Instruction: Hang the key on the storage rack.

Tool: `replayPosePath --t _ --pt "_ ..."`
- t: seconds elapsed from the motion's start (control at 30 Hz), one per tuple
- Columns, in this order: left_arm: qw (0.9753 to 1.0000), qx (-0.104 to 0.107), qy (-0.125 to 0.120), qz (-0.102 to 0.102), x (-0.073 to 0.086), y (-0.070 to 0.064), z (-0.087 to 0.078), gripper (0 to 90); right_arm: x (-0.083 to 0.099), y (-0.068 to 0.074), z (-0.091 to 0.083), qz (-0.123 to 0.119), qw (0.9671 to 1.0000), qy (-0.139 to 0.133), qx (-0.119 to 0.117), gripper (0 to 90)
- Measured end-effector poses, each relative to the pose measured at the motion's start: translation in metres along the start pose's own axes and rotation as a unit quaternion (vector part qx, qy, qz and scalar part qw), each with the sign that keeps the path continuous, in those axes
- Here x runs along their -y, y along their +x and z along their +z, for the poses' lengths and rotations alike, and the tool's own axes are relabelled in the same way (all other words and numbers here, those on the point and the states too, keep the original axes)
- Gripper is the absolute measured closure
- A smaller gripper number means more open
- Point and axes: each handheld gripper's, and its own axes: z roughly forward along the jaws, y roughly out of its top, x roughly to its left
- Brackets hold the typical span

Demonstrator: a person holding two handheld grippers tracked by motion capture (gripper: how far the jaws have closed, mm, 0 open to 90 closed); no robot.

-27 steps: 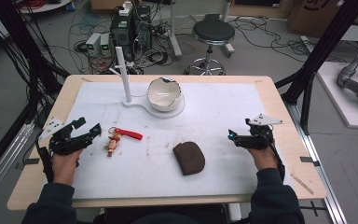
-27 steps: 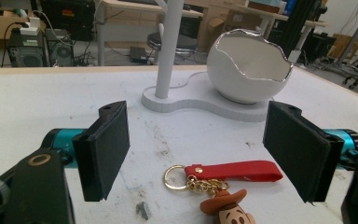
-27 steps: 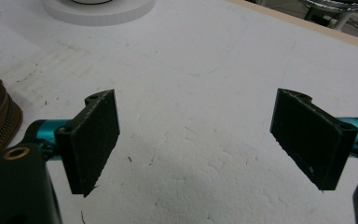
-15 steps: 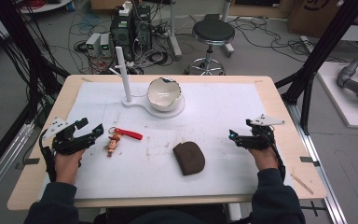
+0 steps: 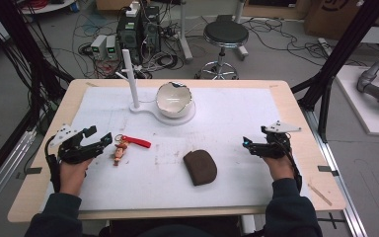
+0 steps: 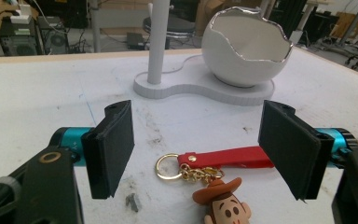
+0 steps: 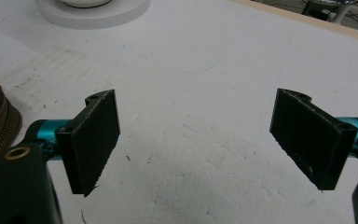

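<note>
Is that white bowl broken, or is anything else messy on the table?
The white bowl has a jagged, eggshell-like rim, but its edge looks neatly silvered, so it seems made that way. It sits upright on its stand. Otherwise only small dark specks dirty the white table cover. Nothing is spilled.

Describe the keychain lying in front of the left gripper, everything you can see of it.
The keychain lies flat on the white table cover. It has a gold split ring, a short gold chain, a flat red strap fixed by a gold rivet, and a small cartoon cowboy figure with a brown hat. It looks like plastic and metal. The left gripper stands open around it, not touching it.
</note>
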Motion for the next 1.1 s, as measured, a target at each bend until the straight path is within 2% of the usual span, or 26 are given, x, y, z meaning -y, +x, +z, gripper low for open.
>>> replayPosePath --t 0.17,0.33,0.43,0.5,0.6,0.73,0.77,0.83,0.9,1.0,1.07,1.1 --pt "0.9998 0.005 0.017 0.012 0.001 -0.005 0.007 26.8 0.0 0.0 0.0 -0.003 1.0 0.001 -0.003 15.8" --pt "0.9981 0.03 0.039 0.037 0.001 -0.018 0.017 27.0 0.0 0.001 0.002 -0.002 1.0 0.003 -0.005 15.8" --pt "0.9974 0.032 0.047 0.045 0.001 -0.025 0.025 28.6 0.0 0.003 0.003 -0.006 0.9999 0.005 -0.006 15.9" --pt "0.9965 0.022 0.062 0.053 0.002 -0.027 0.032 31.5 -0.001 0.004 0.003 -0.005 0.9999 0.006 -0.008 15.9" --pt "0.9937 0.006 0.093 0.063 0.005 -0.029 0.037 32.7 0.0 0.003 0.003 -0.004 0.9999 0.005 -0.009 15.9" --pt "0.9912 -0.011 0.116 0.064 0.008 -0.028 0.038 33.1 0.0 0.003 0.003 -0.004 0.9999 0.004 -0.008 15.9" --pt "0.9906 -0.017 0.121 0.063 0.009 -0.028 0.037 32.7 0.0 0.003 0.003 -0.004 0.9999 0.007 -0.01 15.9" --pt "0.9882 -0.044 0.138 0.049 0.011 -0.029 0.034 31.9 0.0 0.003 0.003 -0.004 0.9999 0.008 -0.01 15.9" --pt "0.9856 -0.056 0.152 0.048 0.013 -0.03 0.028 28.2 0.0 0.003 0.002 -0.005 0.9999 0.007 -0.009 16.0" --pt "0.9826 -0.055 0.172 0.043 0.015 -0.028 0.025 28.1 0.0 0.001 0.003 -0.002 0.9999 0.008 -0.008 16.1" --pt "0.9801 -0.041 0.193 0.026 0.019 -0.025 0.028 30.7 0.0 0.002 0.003 -0.002 0.9999 0.009 -0.01 16.1" --pt "0.9779 -0.036 0.205 0.023 0.021 -0.025 0.03 30.7 0.0 0.002 0.003 -0.004 0.9999 0.01 -0.009 16.0"
